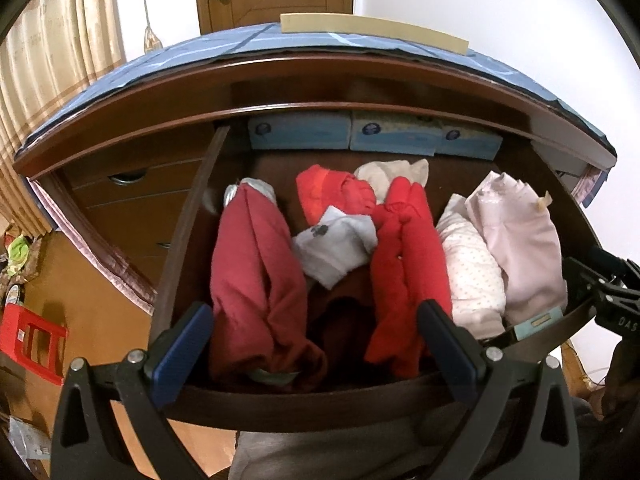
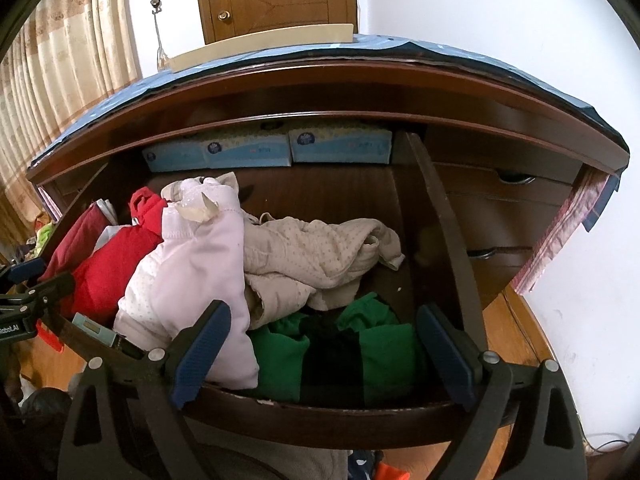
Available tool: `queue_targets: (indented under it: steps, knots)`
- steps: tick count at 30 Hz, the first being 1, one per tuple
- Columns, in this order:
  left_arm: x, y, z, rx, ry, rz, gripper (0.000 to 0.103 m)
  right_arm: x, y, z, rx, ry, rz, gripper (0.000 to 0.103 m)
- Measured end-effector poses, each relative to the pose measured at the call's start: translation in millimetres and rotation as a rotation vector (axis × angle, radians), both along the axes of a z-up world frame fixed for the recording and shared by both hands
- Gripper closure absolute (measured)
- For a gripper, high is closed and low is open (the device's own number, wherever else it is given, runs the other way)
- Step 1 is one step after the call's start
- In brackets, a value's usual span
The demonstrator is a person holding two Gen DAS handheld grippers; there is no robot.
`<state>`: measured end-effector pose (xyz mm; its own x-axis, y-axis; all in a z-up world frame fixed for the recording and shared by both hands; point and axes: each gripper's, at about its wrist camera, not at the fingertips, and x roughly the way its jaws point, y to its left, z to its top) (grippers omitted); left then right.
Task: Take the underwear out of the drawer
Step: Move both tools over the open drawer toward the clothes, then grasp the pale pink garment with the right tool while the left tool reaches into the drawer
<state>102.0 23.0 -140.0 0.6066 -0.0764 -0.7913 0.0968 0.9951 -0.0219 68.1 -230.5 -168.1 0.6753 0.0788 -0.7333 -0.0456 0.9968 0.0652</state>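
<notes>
both grippers (image 1: 316,344) (image 2: 322,344) gape; green underwear (image 2: 376,344) only right view.

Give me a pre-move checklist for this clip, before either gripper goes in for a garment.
1. Dark wooden drawer pulled open, contents exposed: ok.
2. Left gripper open and empty: ok.
3. Right gripper open and empty: ok.
4. Garment lined up with the left gripper: ok, the dark red folded garment and bright red knotted garment lie just ahead.
5. Garment lined up with the right gripper: ok, the green folded garment sits between its fingers.
6. Which pieces are underwear: cannot tell for several.
</notes>
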Motion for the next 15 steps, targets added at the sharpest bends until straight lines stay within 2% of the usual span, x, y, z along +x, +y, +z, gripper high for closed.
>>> queue_targets:
  steps: [6,11,15]
  knots:
    - [3,2,-2,-0.025,0.007,-0.013,0.000,-2,-3,2,0.022,-0.022,-0.001,0.008]
    - [8,4,-3,-0.040,0.022,-0.035,0.000,-7,-18,21,0.096,-0.093,-0.034,0.008]
    - [17,4,8,-0.020,0.009,-0.064,0.000,-2,-20,40,0.114,-0.124,-0.006,0.008]
